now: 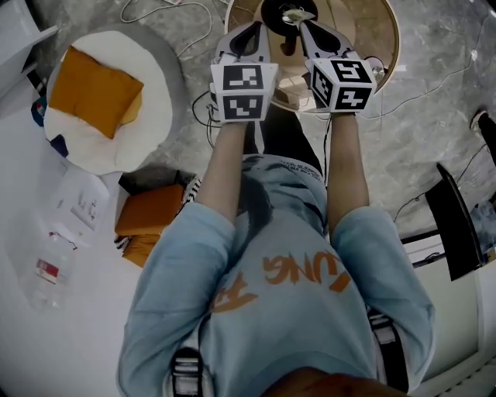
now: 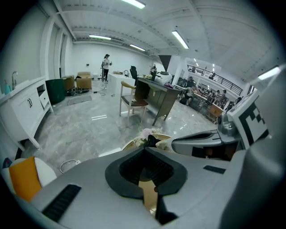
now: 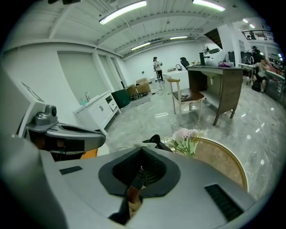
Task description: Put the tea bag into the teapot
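Head view: both forearms reach straight out to 12 o'clock, side by side. The left gripper (image 1: pixel 249 35) and right gripper (image 1: pixel 316 35) are level over the round desk (image 1: pixel 387 46). The dark teapot (image 1: pixel 279 12) sits between their tips, at 1 o'clock from the left, 11 o'clock from the right. A small pale thing (image 1: pixel 294 14) lies on top of it, possibly the tea bag, too small to tell. A wooden box (image 1: pixel 291 93) shows below, between the marker cubes.

Left gripper view: the fingers (image 2: pixel 129 167) are pressed together, nothing between them. Flowers (image 2: pixel 145 133) at 12 o'clock just past the tips.

Right gripper view: the fingers (image 3: pixel 154 167) are pressed together too. A narrow brown strip (image 3: pixel 133 190) shows in the slot beneath them; I can't tell what it is. The teapot's dark edge (image 3: pixel 156 141) is just past the tips.
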{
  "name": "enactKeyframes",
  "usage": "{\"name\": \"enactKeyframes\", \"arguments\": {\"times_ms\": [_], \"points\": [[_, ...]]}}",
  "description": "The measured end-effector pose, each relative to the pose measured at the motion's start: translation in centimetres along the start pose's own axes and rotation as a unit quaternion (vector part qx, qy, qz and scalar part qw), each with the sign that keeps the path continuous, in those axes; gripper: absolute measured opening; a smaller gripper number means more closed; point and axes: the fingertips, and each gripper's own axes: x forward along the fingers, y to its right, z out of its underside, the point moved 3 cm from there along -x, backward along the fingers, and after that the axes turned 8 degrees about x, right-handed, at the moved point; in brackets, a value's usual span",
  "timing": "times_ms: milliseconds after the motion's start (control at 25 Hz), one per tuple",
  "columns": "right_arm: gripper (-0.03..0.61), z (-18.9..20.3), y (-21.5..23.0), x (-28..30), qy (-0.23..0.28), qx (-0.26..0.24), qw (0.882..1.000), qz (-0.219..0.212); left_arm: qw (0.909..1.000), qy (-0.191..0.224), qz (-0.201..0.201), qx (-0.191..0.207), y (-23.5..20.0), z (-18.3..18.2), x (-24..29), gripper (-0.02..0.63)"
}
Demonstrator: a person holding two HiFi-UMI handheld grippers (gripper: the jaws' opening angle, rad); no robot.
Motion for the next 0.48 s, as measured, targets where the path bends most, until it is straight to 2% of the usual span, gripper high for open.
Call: {"name": "enactKeyframes", "arguments": {"times_ms": [480], "points": [[0.011, 1.3, 1.5, 3.2, -0.042, 0.022, 0.999, -0.011, 1.0, -0.006, -0.006, -0.005, -0.6, 0.3, 1.2, 0.025]]}}
